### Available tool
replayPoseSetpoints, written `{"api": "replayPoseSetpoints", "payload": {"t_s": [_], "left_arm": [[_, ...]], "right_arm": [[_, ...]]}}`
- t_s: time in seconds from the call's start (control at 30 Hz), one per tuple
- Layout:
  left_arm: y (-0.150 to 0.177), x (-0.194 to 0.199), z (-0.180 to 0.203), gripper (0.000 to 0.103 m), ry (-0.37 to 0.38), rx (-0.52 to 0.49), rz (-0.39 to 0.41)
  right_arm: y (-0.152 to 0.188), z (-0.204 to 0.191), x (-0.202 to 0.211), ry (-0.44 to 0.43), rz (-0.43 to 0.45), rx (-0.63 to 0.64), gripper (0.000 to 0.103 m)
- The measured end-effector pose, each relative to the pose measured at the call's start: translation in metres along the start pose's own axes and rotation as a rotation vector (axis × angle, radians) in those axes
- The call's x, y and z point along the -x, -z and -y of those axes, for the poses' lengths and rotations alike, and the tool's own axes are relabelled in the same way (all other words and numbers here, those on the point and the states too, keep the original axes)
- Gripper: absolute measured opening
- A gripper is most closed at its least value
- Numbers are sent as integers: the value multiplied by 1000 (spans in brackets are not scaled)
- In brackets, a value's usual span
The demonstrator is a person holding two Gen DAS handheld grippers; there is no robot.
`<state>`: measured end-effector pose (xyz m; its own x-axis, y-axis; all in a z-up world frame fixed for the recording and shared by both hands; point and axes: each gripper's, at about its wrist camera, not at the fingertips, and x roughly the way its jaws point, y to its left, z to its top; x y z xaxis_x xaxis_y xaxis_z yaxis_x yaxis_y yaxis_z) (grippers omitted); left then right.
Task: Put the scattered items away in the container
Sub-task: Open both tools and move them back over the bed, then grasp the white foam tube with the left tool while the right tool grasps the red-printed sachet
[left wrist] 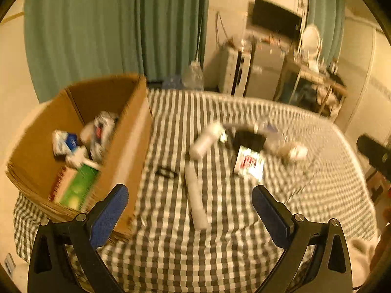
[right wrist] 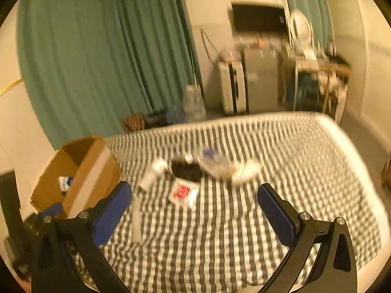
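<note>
We hold the left gripper (left wrist: 190,201) and right gripper (right wrist: 194,195), jaws wide apart and empty, over a checkered bed (left wrist: 220,244) where a white bottle (left wrist: 205,142) and packet (left wrist: 249,164) lie beside the cardboard box (left wrist: 124,151)

Left tongs (left wrist: 190,201), right tongs (right wrist: 194,199) agape, empty.

Both wrist views look down across the checked bed (left wrist: 220,244) toward the far curtain (right wrist: 97,48); the left sits nearer the cardboard box (left wrist: 127,146), sharing the scattered items
</note>
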<state>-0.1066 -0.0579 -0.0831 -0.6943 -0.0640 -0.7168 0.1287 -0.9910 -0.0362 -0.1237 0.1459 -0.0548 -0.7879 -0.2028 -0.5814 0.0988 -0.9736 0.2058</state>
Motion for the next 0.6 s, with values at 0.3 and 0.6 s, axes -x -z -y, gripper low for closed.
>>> {"api": "replayPoseSetpoints", "payload": {"t_s": [0.3, 0.6], "left_arm": [[27, -70, 15, 103, -9, -1, -141], [32, -129, 11, 103, -13, 8, -252]], "right_arm": [[33, 16, -58, -2, -128, -34, 103], [33, 1, -101, -39, -152, 42, 102]]}}
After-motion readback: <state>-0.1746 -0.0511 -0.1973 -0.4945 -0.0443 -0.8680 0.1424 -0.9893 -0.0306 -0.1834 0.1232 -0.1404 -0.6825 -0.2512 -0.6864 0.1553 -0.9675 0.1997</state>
